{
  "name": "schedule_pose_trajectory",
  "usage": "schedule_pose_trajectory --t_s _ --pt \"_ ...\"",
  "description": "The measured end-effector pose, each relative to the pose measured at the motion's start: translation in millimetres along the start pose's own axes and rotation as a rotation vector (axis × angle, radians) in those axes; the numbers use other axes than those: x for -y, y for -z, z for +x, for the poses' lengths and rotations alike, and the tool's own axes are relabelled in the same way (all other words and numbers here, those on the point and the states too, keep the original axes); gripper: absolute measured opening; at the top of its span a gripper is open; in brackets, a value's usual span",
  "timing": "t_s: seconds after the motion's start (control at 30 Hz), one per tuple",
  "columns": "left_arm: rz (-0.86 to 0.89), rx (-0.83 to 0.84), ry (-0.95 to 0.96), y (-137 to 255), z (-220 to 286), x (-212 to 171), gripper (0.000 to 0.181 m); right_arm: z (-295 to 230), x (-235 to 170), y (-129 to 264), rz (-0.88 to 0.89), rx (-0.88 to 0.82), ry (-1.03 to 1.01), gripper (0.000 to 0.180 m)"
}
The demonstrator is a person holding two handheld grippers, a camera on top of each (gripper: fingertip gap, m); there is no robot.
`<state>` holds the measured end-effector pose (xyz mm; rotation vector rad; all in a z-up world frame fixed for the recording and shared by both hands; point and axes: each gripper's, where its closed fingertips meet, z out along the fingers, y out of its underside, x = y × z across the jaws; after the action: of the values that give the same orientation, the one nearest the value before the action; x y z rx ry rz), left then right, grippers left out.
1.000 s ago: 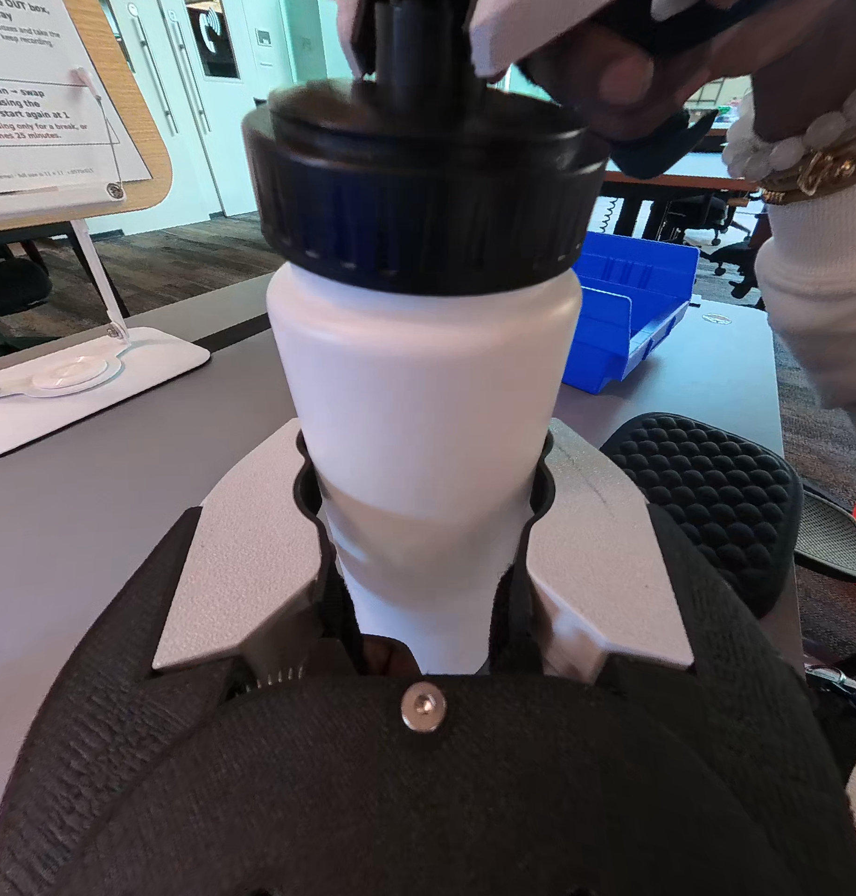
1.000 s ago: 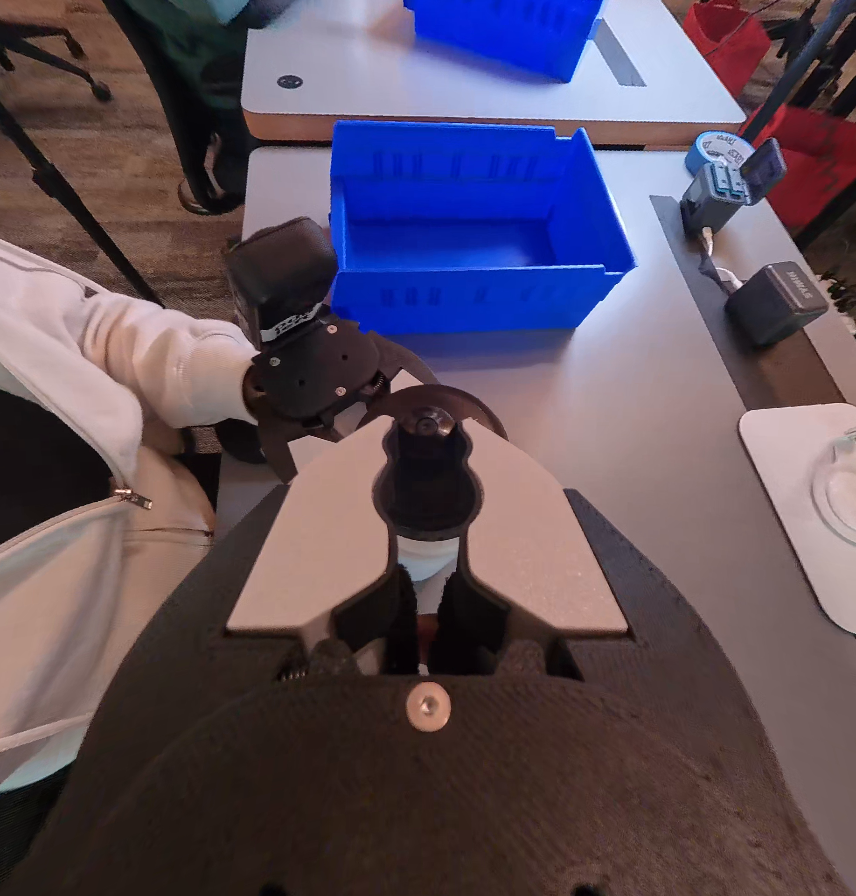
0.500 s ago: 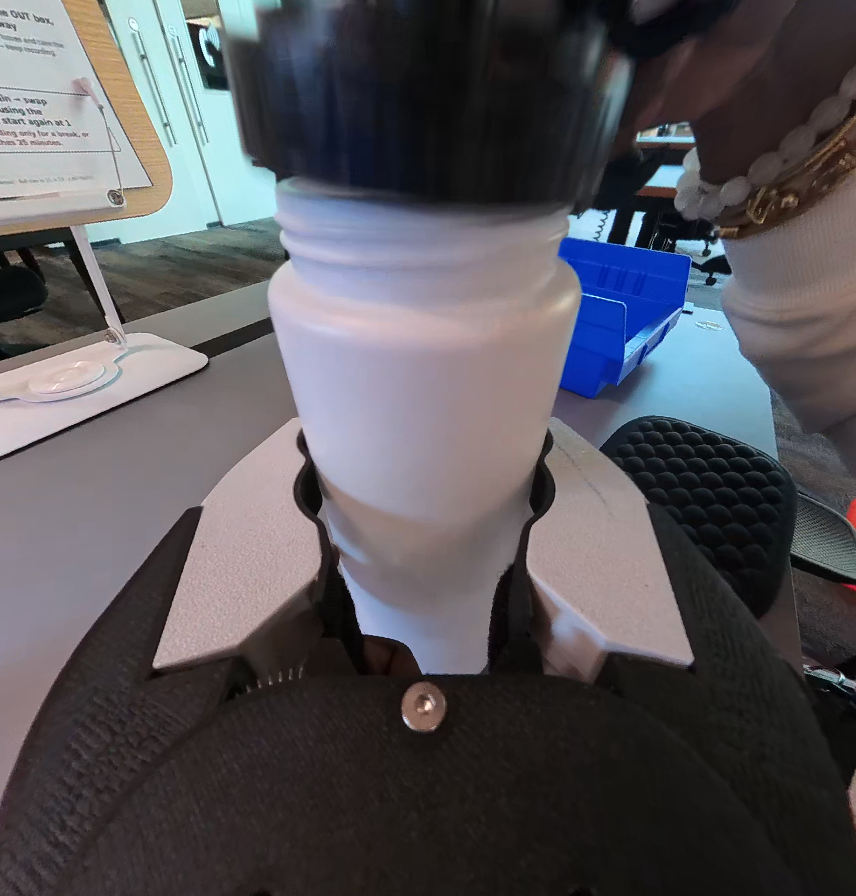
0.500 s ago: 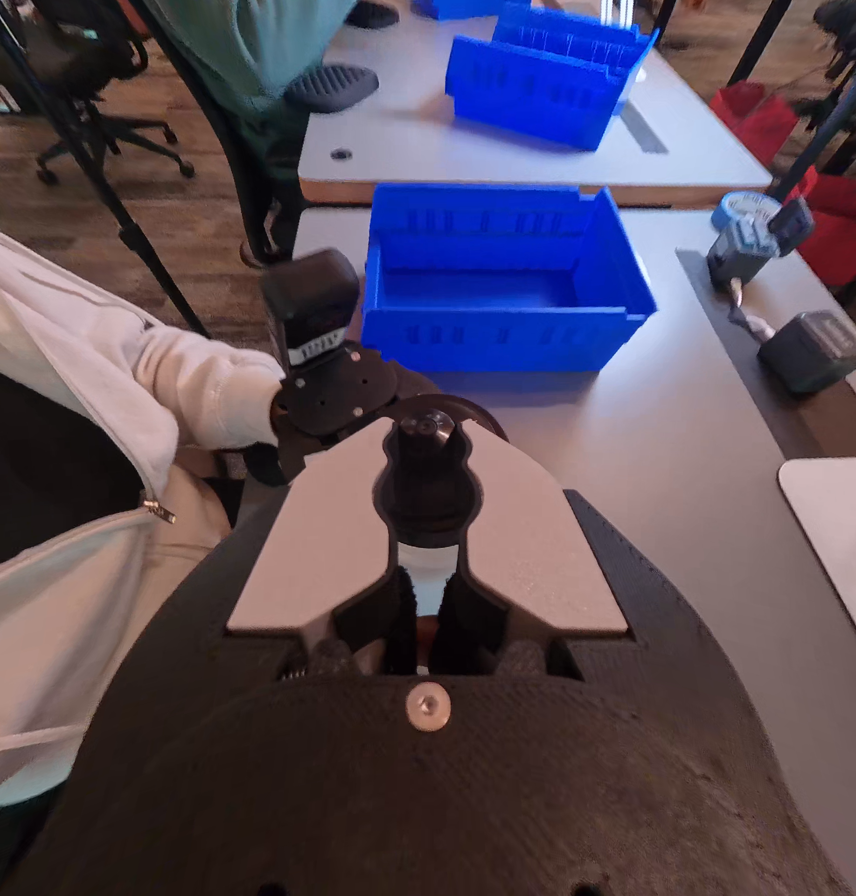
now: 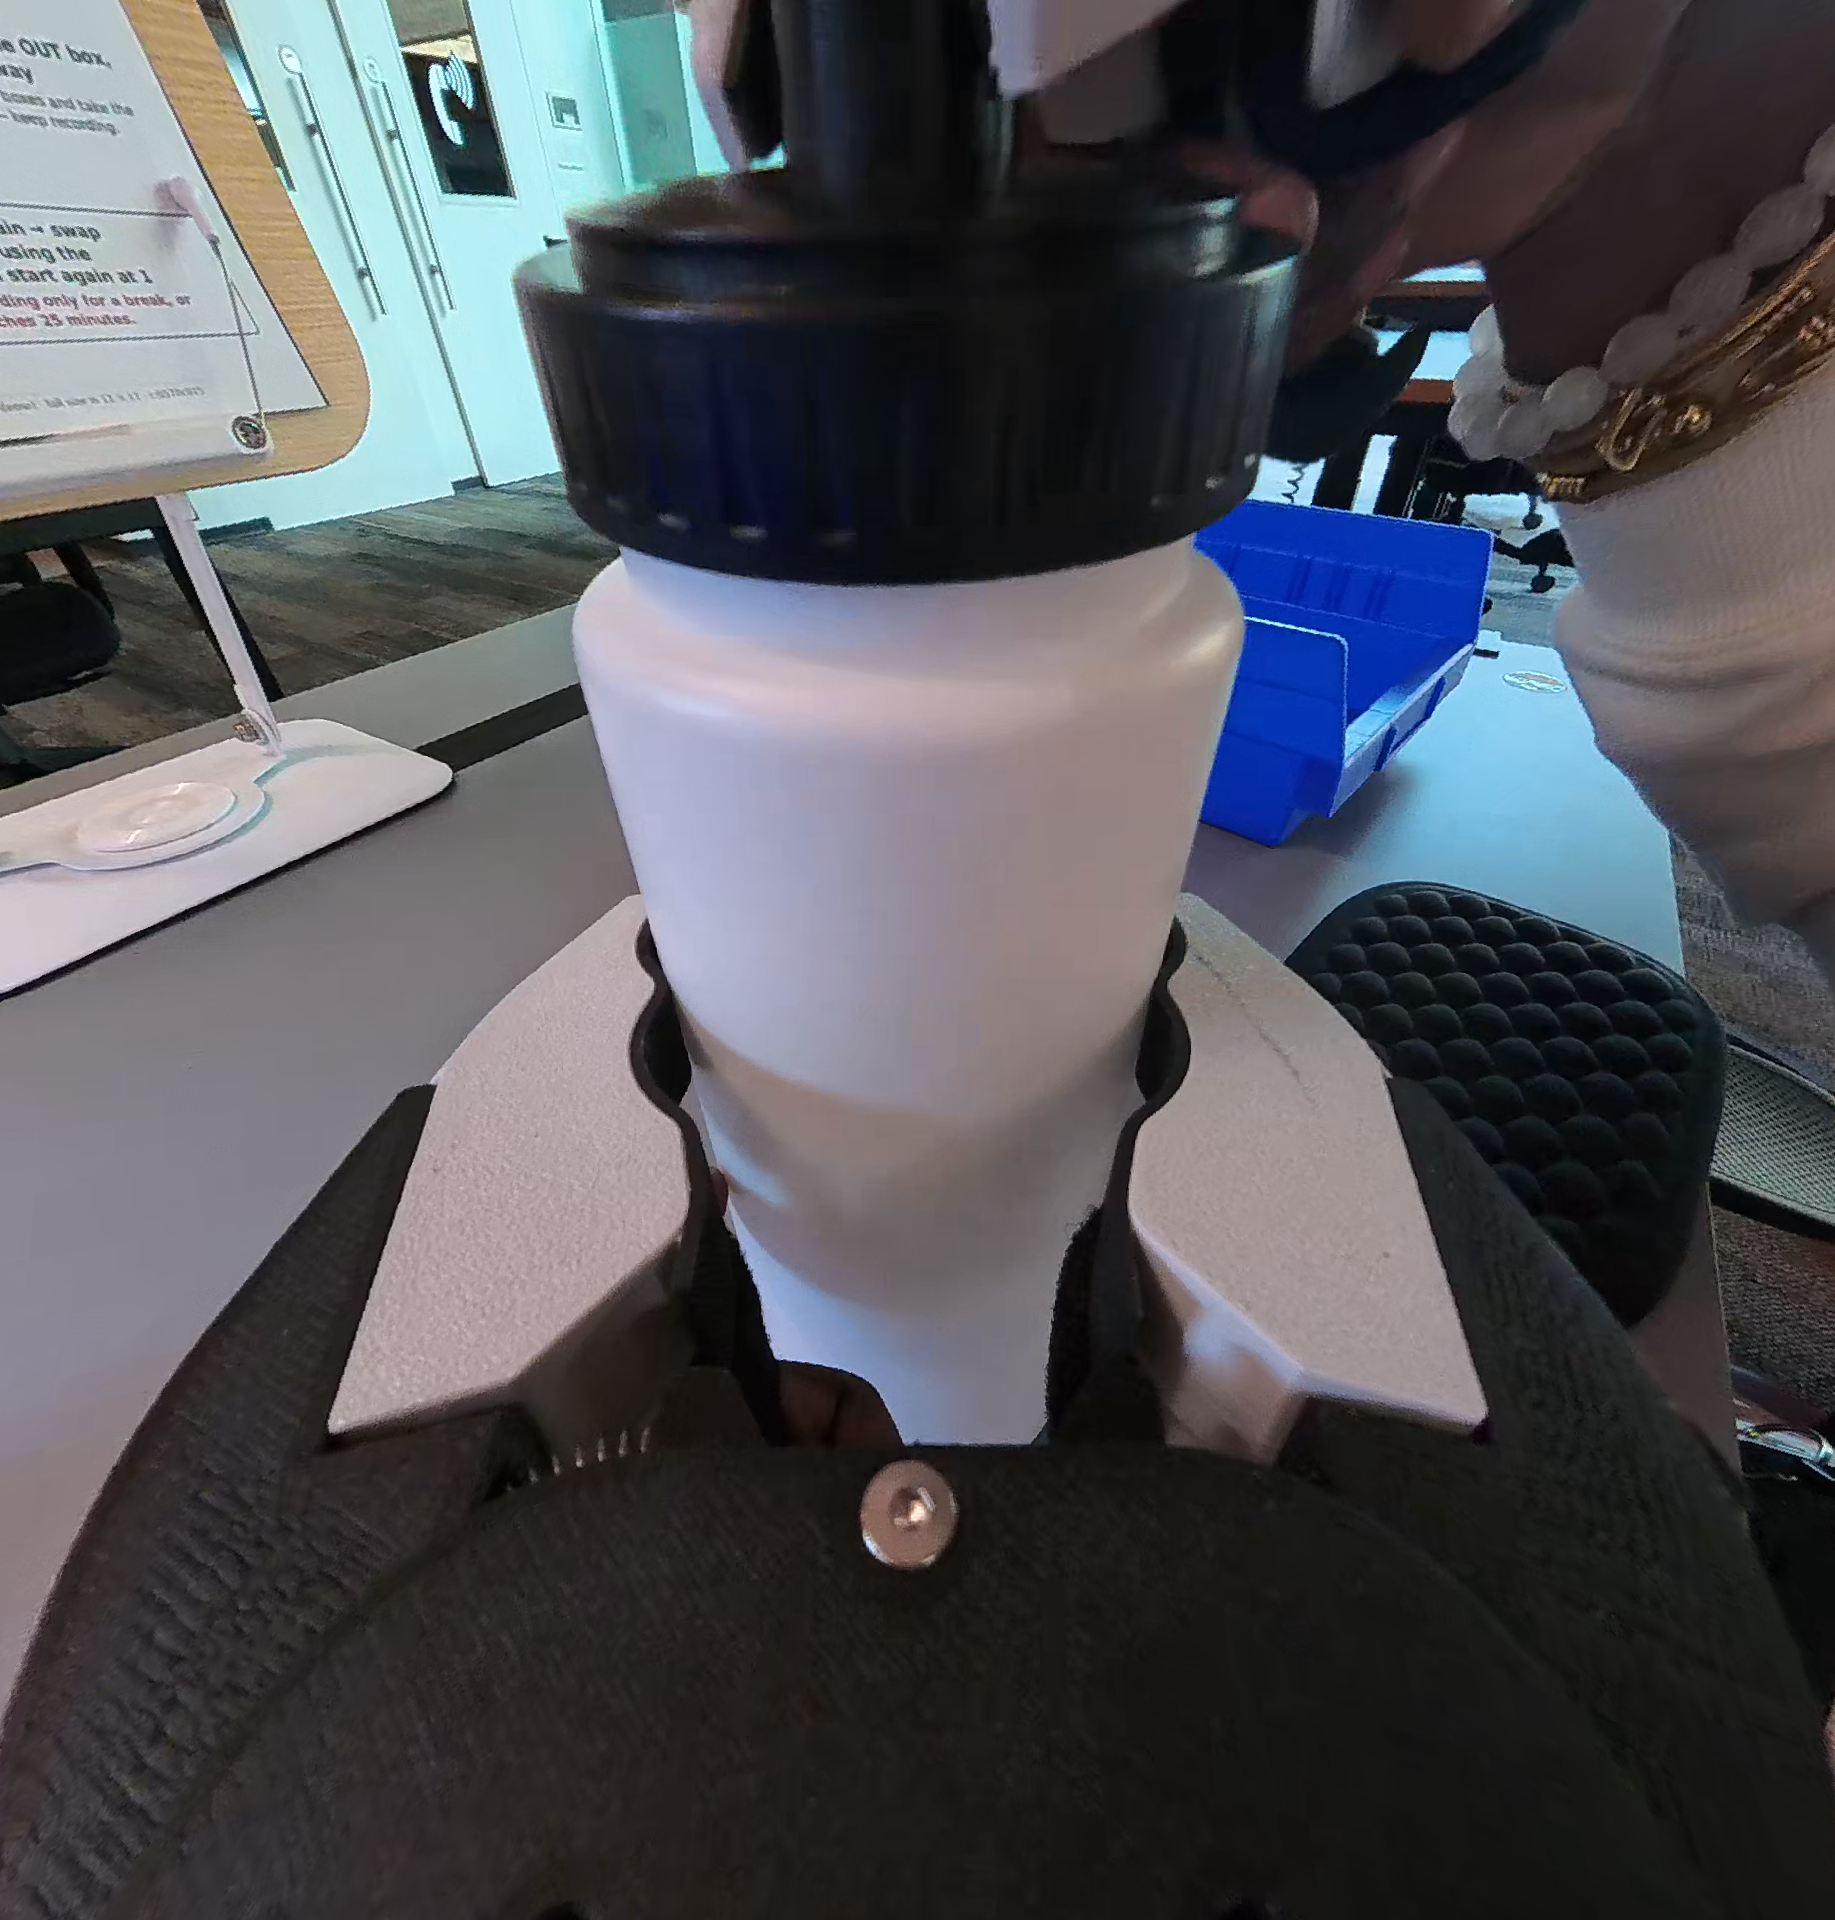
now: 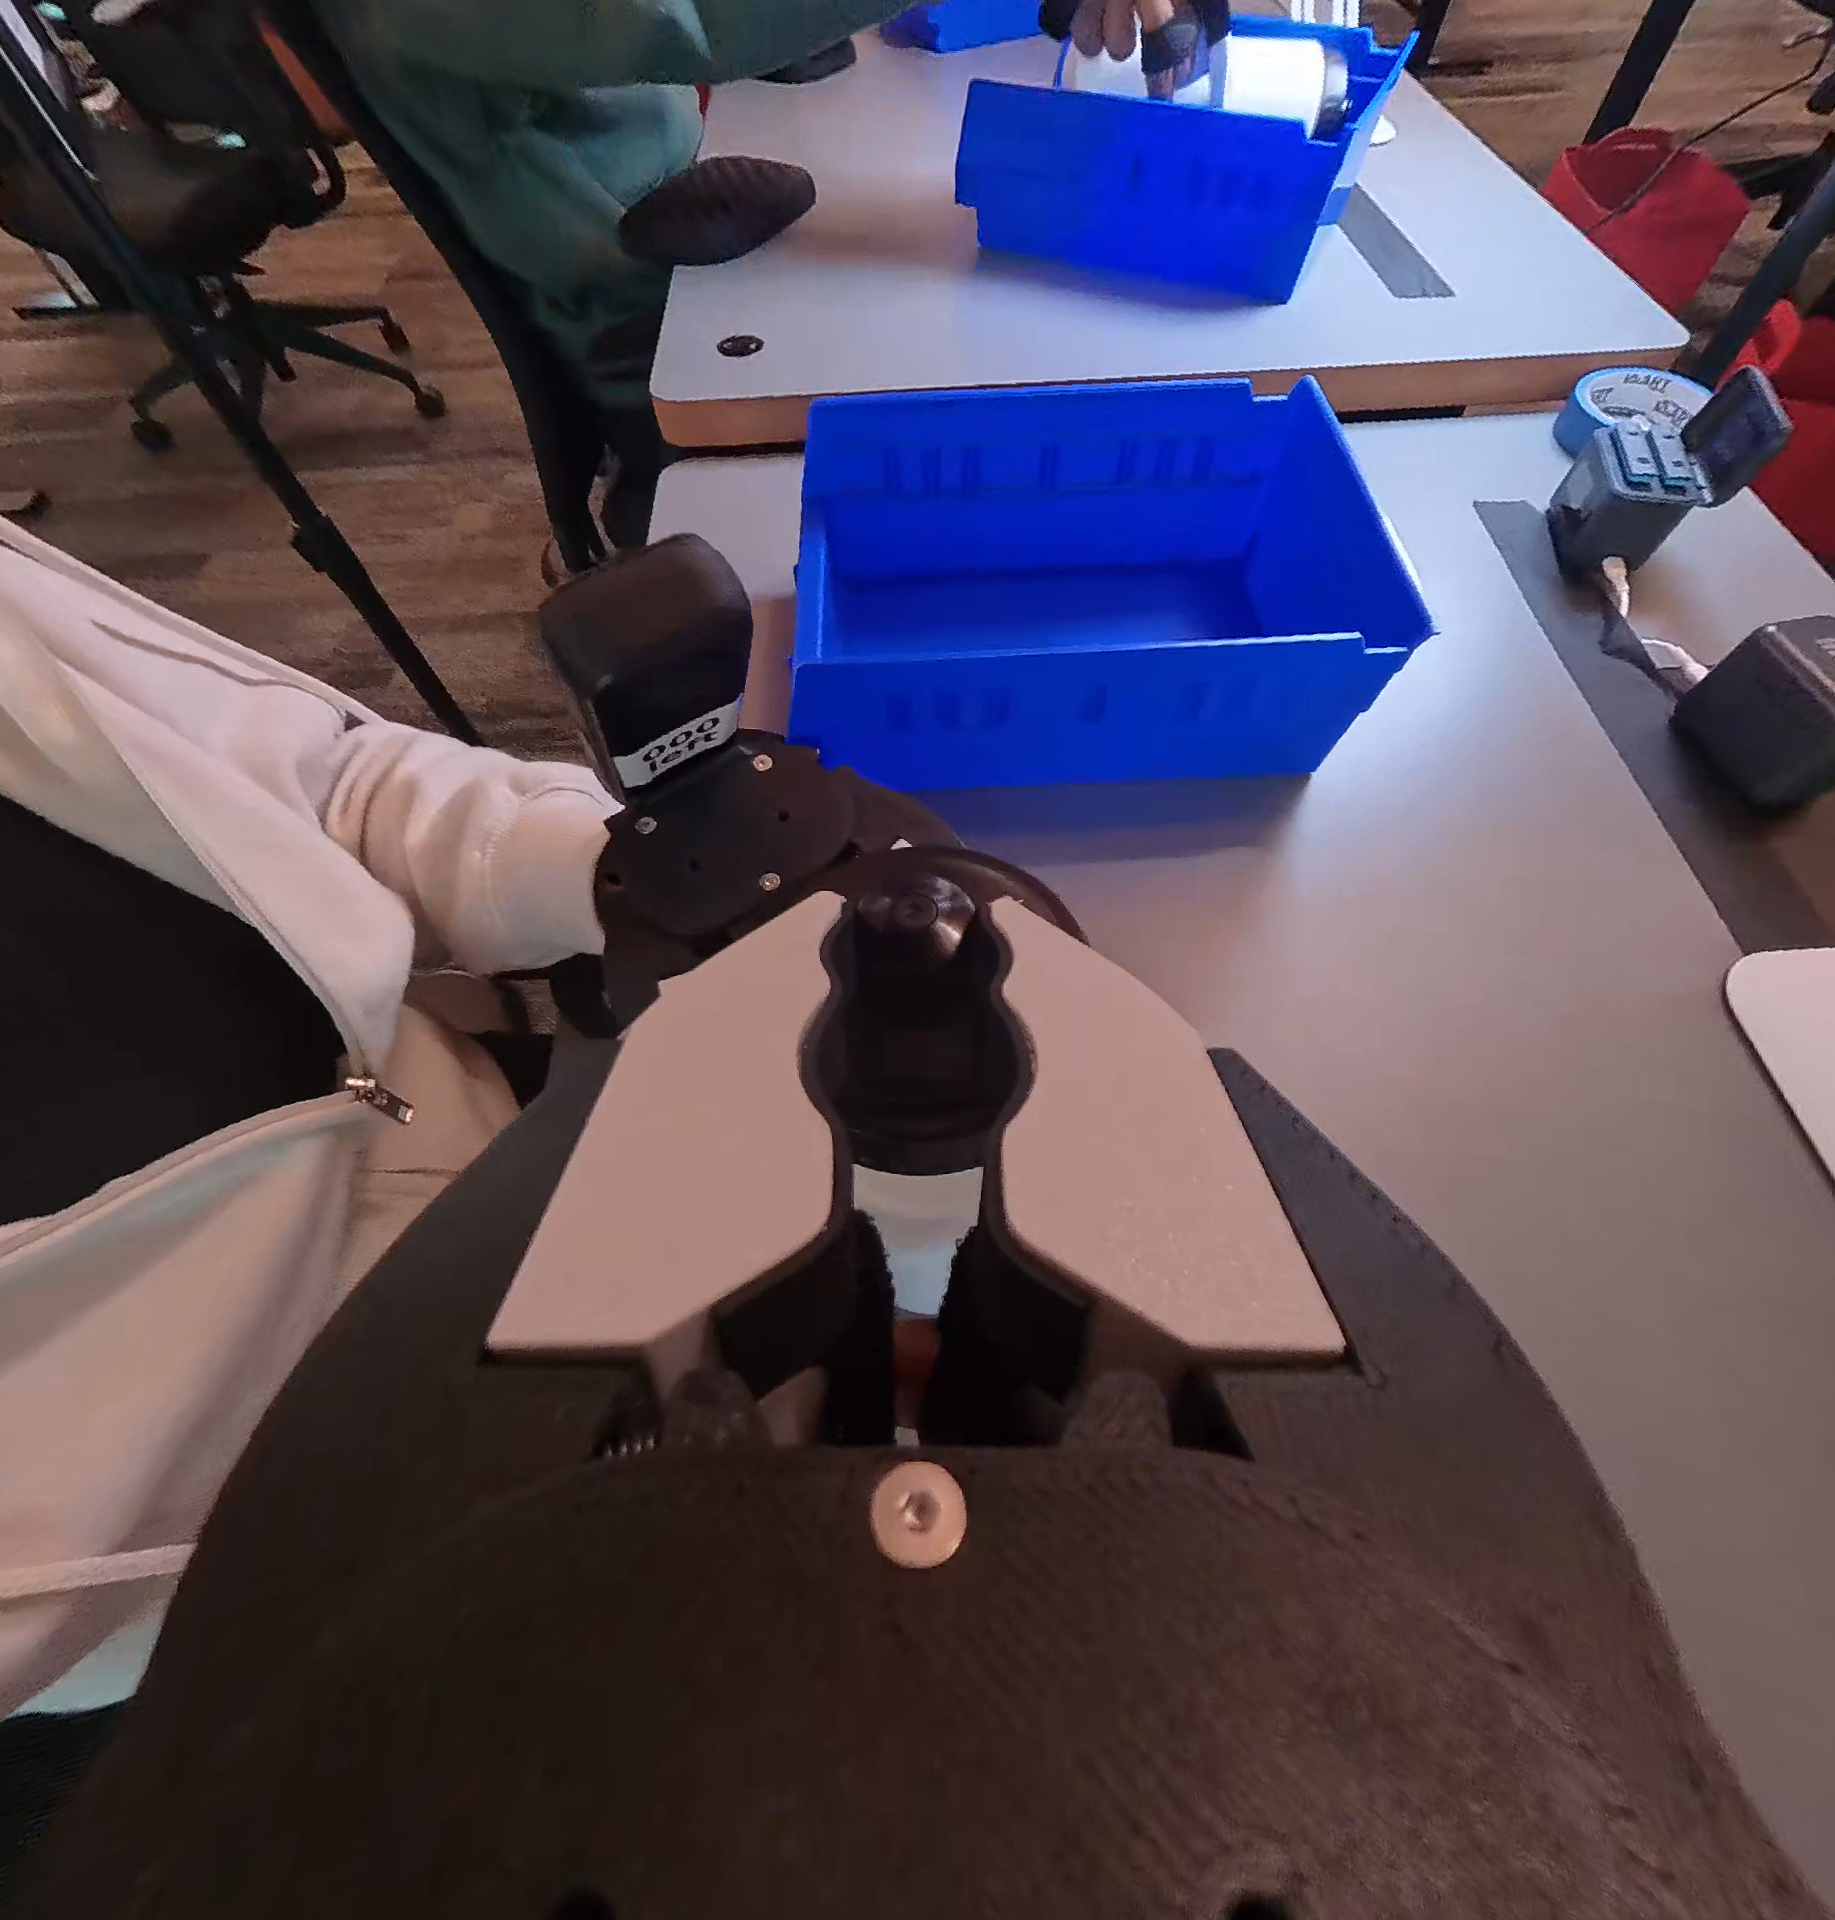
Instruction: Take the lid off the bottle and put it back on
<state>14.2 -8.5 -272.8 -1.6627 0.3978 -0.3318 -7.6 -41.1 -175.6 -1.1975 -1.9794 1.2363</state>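
My left gripper (image 5: 908,935) is shut on the body of a white bottle (image 5: 908,810) and holds it upright above the grey table (image 5: 217,1091). A black ribbed lid (image 5: 902,416) sits on the bottle's neck and covers the threads. My right gripper (image 6: 913,925) is shut on the lid's black spout (image 6: 913,1029) from above. Its fingers (image 5: 1069,52) show blurred at the top of the left wrist view. The left gripper (image 6: 726,842) shows beyond it in the right wrist view, under the lid's rim (image 6: 1006,883).
An empty blue bin (image 6: 1100,623) stands on the table just behind the bottle. A sign stand's white base (image 5: 165,831) lies to one side. A black chair armrest (image 5: 1495,1060) is close beside the left gripper. A charger (image 6: 1661,468), a black box (image 6: 1786,707) and blue tape (image 6: 1619,400) sit beyond. My right fingertips sit around 10 centimetres from my left ones.
Half a second ago the lid was lifted clear with the bottle's threads showing. It has come back down onto the neck. The left gripper has kept its hold on the bottle.
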Motion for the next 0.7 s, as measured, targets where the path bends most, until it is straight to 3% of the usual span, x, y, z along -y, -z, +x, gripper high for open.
schedule_pose_trajectory --t_s 0.17,0.4,0.6,0.7 --pt "-0.001 -0.001 0.004 -0.1 -0.1 0.1 0.087 0.4 -1.9 -0.1 -0.012 -0.049 0.031 0.023" --pt "0.001 -0.006 0.009 -0.2 0.0 0.0 0.087 -0.4 -0.7 0.3 0.18 0.049 -0.022 0.023" --pt "0.003 -0.008 0.012 0.0 -0.4 0.1 0.087 -0.4 0.2 0.4 0.253 0.014 0.053 0.024" --pt "0.016 -0.015 0.038 2.1 -3.1 0.6 0.087 -3.0 -4.6 4.4 0.182 -0.012 0.145 0.094"
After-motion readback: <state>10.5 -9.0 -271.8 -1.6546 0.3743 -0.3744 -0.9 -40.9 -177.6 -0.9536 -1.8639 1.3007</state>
